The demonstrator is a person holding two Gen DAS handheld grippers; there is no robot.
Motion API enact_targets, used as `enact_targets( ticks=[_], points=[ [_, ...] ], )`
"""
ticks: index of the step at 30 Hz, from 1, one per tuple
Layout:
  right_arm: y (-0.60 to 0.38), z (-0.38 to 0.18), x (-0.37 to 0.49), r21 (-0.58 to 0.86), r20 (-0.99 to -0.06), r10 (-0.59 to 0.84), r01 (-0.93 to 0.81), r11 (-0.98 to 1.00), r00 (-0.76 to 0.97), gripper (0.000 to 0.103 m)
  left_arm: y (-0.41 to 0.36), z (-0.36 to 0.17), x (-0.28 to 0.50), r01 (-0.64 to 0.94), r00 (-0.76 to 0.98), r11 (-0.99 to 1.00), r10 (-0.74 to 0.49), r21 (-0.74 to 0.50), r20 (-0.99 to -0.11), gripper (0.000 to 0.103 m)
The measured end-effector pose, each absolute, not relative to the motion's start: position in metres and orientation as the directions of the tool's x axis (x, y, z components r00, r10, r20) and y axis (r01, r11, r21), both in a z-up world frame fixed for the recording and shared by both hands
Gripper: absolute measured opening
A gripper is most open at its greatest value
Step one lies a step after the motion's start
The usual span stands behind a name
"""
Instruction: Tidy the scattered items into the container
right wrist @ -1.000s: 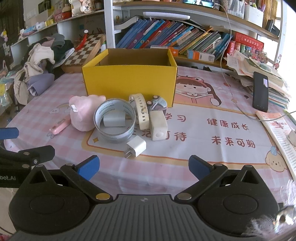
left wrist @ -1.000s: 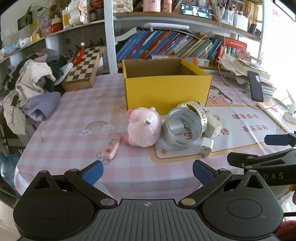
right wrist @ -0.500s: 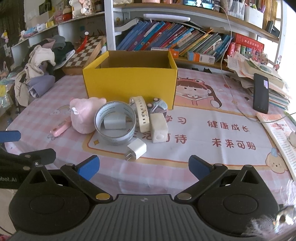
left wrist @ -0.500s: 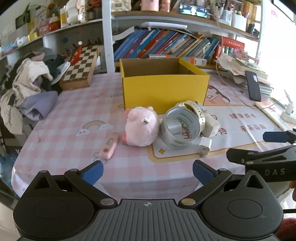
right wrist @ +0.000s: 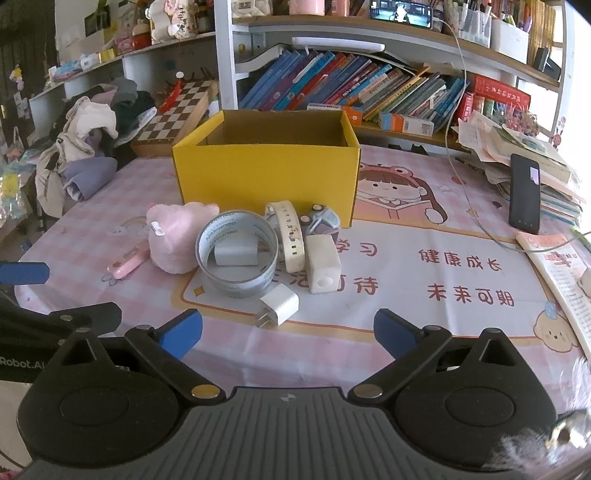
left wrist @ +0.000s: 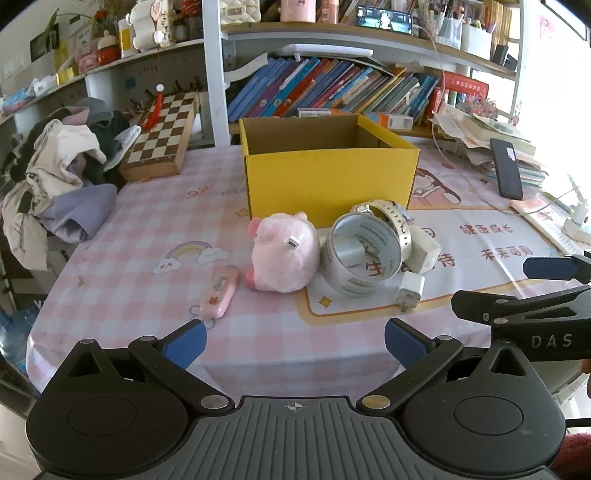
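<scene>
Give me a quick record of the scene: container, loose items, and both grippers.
container: yellow box, open top, no item visible inside
loose items: pink plush, tape roll, watch strap, white plug, pink stick, all on the table before the box
left gripper: open, holding nothing
right gripper: open, holding nothing

Both views are bright with daylight that enters from about 3 o'clock, where the edge is washed out to white. The yellow box (left wrist: 328, 184) has an evenly lit front; the tape roll (right wrist: 236, 254) throws only a soft, short shadow on the counter (right wrist: 424, 325). The middle is sharp, printed characters are readable. Fisheye distortion bends the shelves (left wrist: 332, 33) into curves toward the rim. In the right wrist view a smeared, blurry patch sits at 5 o'clock.
</scene>
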State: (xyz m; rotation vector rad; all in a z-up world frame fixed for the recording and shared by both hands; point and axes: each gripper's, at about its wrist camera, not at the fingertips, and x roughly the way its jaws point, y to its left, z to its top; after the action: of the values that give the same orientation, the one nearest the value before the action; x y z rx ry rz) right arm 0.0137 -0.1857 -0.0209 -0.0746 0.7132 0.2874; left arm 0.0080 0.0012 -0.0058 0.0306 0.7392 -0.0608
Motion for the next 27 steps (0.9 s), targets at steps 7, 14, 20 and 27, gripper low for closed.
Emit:
enact_targets(
  ticks=[7,14,20,27],
  points=[
    [-0.185,-0.020,0.014,0.032,-0.654,0.230,-0.278,0.960,0.721,0.100,0.000,-0.006,0.008,0.085,0.739,0.996,-0.056,0.010,-0.671,0.103],
    [-0.184,-0.021,0.017,0.039,-0.658,0.237,-0.281,0.959,0.715,0.097,0.001,-0.008,0.010,0.093,0.734,0.995,-0.050,0.026,-0.678,0.103],
    [-0.181,-0.024,0.020,0.045,-0.666,0.245,-0.290,0.956,0.705,0.094,0.010,-0.010,0.013,0.054,0.728,0.999,-0.034,0.007,-0.685,0.103],
    [-0.178,-0.025,0.027,0.055,-0.675,0.255,-0.298,0.953,0.692,0.093,0.014,-0.012,0.016,0.048,0.725,0.999,-0.025,0.015,-0.689,0.103]
  ],
)
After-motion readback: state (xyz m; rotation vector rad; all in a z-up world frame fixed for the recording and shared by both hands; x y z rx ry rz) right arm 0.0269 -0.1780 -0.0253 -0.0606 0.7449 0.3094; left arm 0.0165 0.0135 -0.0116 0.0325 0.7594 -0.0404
